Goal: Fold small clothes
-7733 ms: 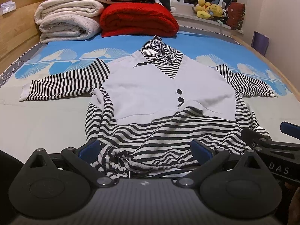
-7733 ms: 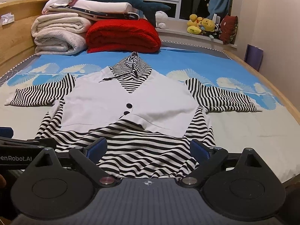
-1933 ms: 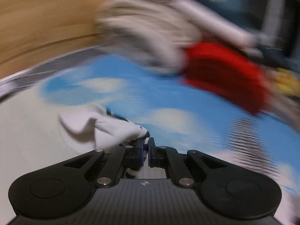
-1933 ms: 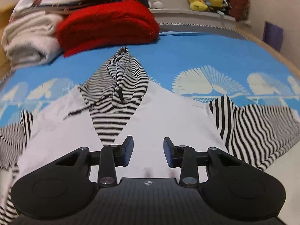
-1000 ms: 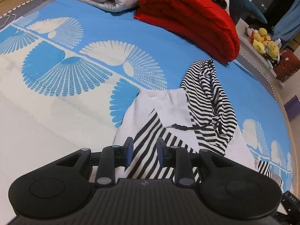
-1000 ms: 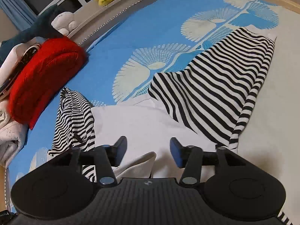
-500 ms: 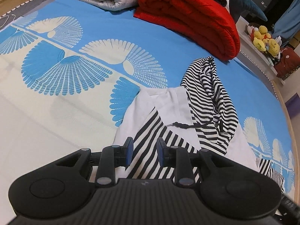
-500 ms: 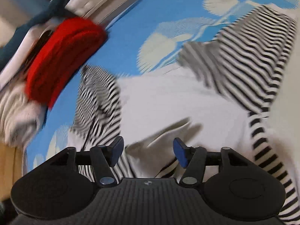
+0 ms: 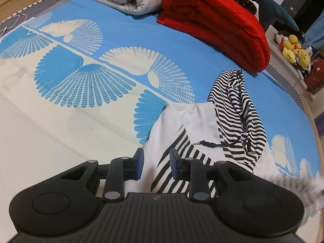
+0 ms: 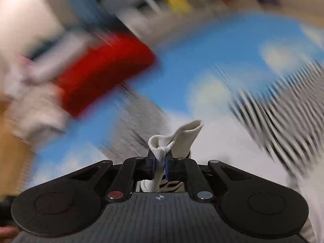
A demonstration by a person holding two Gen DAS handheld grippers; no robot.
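Even warm indoor light, left view sharp with fisheye-curved edges, right view heavily motion-blurred

Left tool [image 9: 156, 164]: matte black plastic body, ribbed grey centre plate with small white logo, two round raised discs either side. Black linkage arms with silver screw heads at pivots. Fingers [image 9: 138, 165] short, black, faced with blue pads.

Right tool [image 10: 160, 165]: same black body, ribbed plate, round discs, small white compass-like mark. One pivot screw red, other bluish silver. Blue pads on black fingers [image 10: 150, 165]. Sliver of skin at lower left corner.
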